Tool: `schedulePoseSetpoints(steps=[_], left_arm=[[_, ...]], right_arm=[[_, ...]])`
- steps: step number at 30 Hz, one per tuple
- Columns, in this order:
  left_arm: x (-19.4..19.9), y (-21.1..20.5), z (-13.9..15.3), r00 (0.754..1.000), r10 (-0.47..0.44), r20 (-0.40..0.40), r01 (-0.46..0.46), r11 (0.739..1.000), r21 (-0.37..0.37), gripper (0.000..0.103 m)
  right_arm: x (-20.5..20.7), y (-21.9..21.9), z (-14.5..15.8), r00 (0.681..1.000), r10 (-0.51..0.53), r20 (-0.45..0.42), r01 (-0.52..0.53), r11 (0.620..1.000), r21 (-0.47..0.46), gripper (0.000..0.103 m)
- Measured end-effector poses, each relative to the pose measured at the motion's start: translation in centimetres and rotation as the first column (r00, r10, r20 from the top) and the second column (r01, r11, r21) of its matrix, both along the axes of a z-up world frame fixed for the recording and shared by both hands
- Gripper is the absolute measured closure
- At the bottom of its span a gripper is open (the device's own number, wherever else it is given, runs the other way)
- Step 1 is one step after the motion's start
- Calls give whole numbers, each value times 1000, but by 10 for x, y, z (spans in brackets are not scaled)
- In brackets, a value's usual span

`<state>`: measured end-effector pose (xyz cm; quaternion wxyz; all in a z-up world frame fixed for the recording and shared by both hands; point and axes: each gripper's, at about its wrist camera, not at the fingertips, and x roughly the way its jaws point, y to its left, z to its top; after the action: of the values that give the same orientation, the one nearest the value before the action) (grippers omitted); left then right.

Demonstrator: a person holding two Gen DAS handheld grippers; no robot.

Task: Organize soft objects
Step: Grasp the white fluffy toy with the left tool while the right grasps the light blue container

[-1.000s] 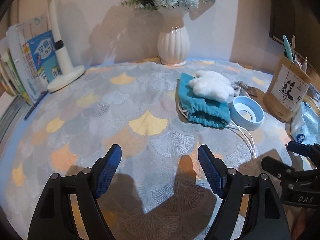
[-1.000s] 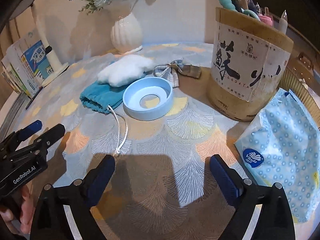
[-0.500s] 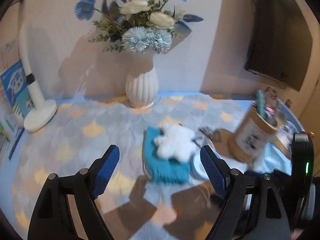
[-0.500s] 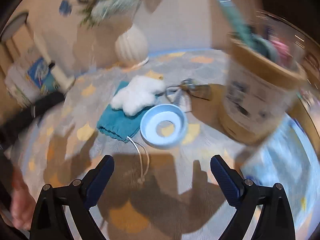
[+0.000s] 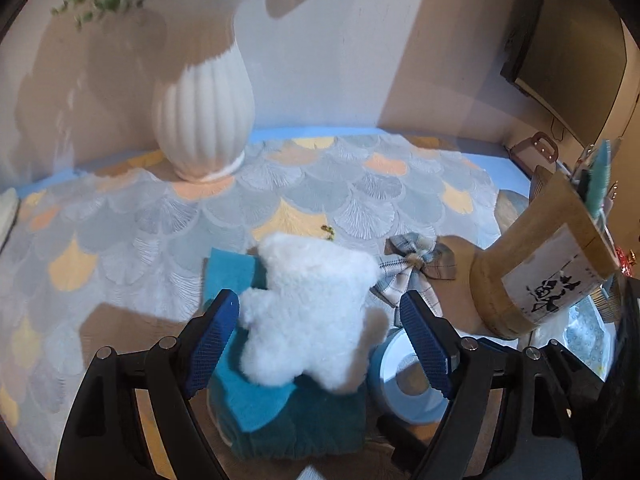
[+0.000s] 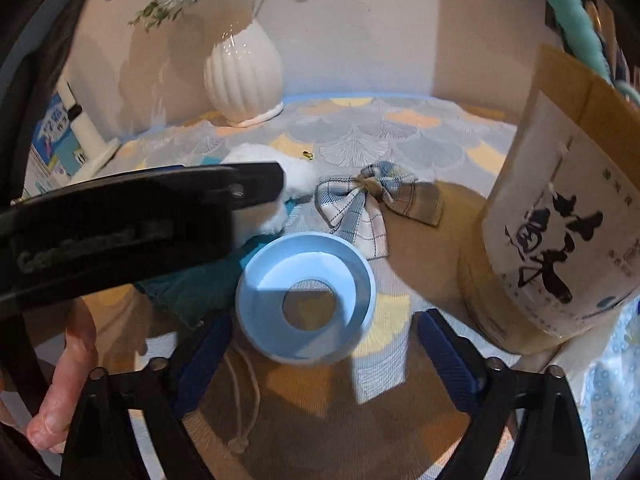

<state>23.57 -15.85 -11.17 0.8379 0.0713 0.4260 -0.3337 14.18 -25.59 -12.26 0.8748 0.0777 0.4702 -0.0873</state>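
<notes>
Left claw (image 5: 320, 344): its jaws stand wide and are closing a little, the blue pads on both sides of the white plush toy (image 5: 312, 312); from this view I cannot tell if a pad touches the fur, so I read it as released.
Right claw (image 6: 320, 356): its jaws are apart and closing, with only the near rim of the light blue ring (image 6: 306, 300) between them; the pads do not press on it.
Hand (image 6: 60, 392): bare fingers at 8 o'clock in the right wrist view, under the black body of the left claw, which crosses from 9 o'clock toward the middle.
Teal pouch (image 5: 280, 408): lies flat on the desk (image 5: 120, 248), under the plush toy; its white drawstring (image 6: 244, 400) runs toward 6 o'clock in the right view.
White plush toy: rests on top of the pouch (it covers the far part of it), a little past the middle of the left view.
Light blue ring: just beside the pouch, at 4 o'clock in the left view.
Checked bow (image 5: 416, 272): on the desk at 2 o'clock from the toy, near it.
Pen holder (image 6: 560, 208): brown, with a paper label, at 3 o'clock, near the bow.
Tissue pack (image 6: 612, 392): at 4 o'clock in the right view, beside the pen holder.
White vase (image 5: 204, 120): ribbed, with flowers, at 11 o'clock near the wall.
</notes>
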Motion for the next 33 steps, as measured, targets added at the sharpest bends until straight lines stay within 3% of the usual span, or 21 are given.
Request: schedulePoseSetpoints(steps=[2, 4, 5, 7, 10, 18, 23, 26, 29, 33], left_arm=[[4, -2, -6, 1000, -3, -20, 3, 1000, -2, 42], [6, -2, -10, 1000, 3, -24, -3, 1000, -3, 57], [6, -2, -11, 1000, 4, -16, -4, 1000, -1, 59], [6, 1, -11, 1000, 6, -2, -6, 1000, -4, 60], [7, 14, -5, 1000, 18, -25, -20, 997, -70, 61], [-21, 50, 29, 1000, 27, 13, -25, 986, -167, 61], [-52, 87, 47, 998, 54, 23, -47, 971, -235, 61], [-76, 116, 40, 993, 118, 5, -113, 962, -247, 61], [-96, 136, 21, 981, 193, 6, -189, 964, -189, 61], [-107, 153, -17, 972, 217, -94, -229, 963, -144, 59]], right_arm=[[3, 3, -1, 1000, 15, 11, -15, 1000, -8, 29], [-1, 7, 2, 999, 39, 32, -39, 999, -10, 39], [-2, 9, 2, 999, 39, 37, -38, 999, -24, 40], [-3, 10, 4, 998, 39, 48, -37, 999, -32, 41], [-6, 7, 8, 996, 46, 81, -47, 999, 4, 41], [-39, 3, 29, 988, 24, 152, -35, 997, 73, 41], [-65, 14, 45, 985, 55, 161, -62, 997, 40, 41], [-84, 19, 42, 986, 92, 141, -100, 994, 52, 41], [-103, 25, 35, 984, 121, 133, -126, 992, 28, 41], [-121, 27, 26, 986, 137, 97, -142, 989, 42, 41]])
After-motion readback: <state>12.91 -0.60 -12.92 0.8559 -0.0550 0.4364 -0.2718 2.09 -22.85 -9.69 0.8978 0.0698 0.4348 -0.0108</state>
